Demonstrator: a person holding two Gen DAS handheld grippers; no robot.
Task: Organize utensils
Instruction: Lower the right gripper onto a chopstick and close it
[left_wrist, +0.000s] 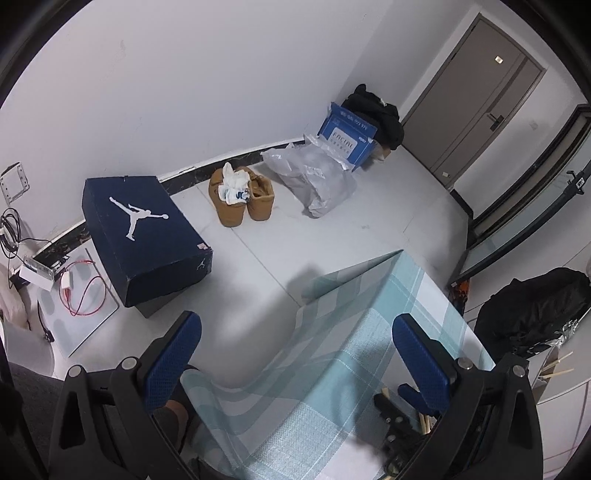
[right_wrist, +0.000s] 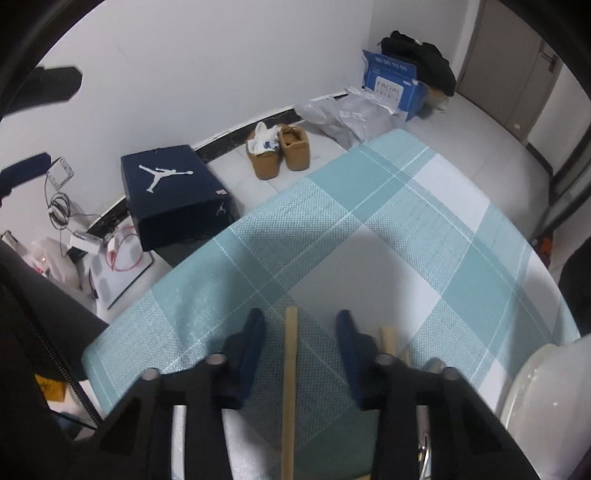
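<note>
In the right wrist view, my right gripper (right_wrist: 301, 323) is open, low over the teal checked tablecloth (right_wrist: 369, 229). A wooden chopstick (right_wrist: 290, 369) lies on the cloth between its blue fingers, untouched. A second wooden stick (right_wrist: 388, 339) lies just right of the right finger. A metal utensil (right_wrist: 424, 443) shows partly under the gripper body. In the left wrist view, my left gripper (left_wrist: 295, 343) is open and empty, held high above the table's left corner (left_wrist: 369, 295). The right gripper (left_wrist: 413, 398) and wooden sticks (left_wrist: 424, 421) show below it.
A white bowl's rim (right_wrist: 535, 387) sits at the table's right edge. On the floor stand a navy shoe box (left_wrist: 144, 232), brown shoes (left_wrist: 243, 195), a grey plastic bag (left_wrist: 314, 177) and a blue carton (left_wrist: 349, 136). Cables (left_wrist: 81, 291) lie at left. A black bag (left_wrist: 535, 306) sits right.
</note>
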